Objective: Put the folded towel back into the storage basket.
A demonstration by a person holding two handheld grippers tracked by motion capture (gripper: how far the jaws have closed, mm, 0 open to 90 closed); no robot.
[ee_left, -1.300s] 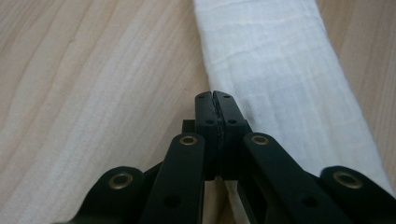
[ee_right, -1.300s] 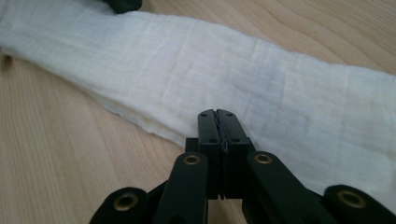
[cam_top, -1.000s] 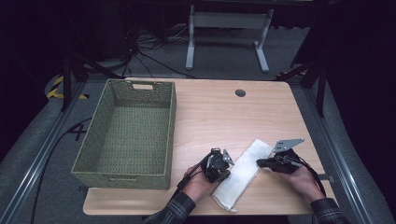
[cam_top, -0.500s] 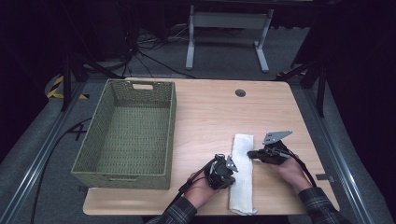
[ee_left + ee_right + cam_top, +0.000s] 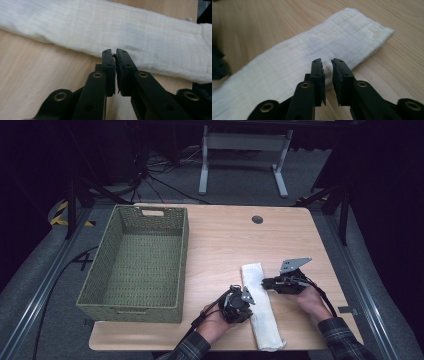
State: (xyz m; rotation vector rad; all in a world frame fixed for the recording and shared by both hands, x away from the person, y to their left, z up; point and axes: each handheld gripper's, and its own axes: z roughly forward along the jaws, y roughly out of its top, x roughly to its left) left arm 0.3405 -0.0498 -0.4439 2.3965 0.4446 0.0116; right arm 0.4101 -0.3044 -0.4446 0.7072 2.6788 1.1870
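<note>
A white cloth (image 5: 260, 310), folded into a long strip, lies on the wooden table (image 5: 225, 240) near its front edge, running front to back. My left gripper (image 5: 247, 296) rests at the strip's left edge. Its jaws (image 5: 114, 52) have just been opening and stand a sliver apart, with the cloth (image 5: 150, 37) just beyond the tips and nothing clearly between them. My right gripper (image 5: 265, 283) points at the strip's right edge near its far end. Its jaws (image 5: 326, 61) have also just been opening. A small gap shows between them, with the cloth (image 5: 312, 50) under and ahead of them, not pinched.
A green woven basket (image 5: 127, 307) with nothing in it stands on the left half of the table, its near wall level with my left hand. A round cable hole (image 5: 257, 219) sits near the far edge. Bare wood lies beyond the cloth.
The cloth has swung from a diagonal lie to nearly straight front to back. My right gripper moved left and slightly away with it. The left stayed nearly in place.
</note>
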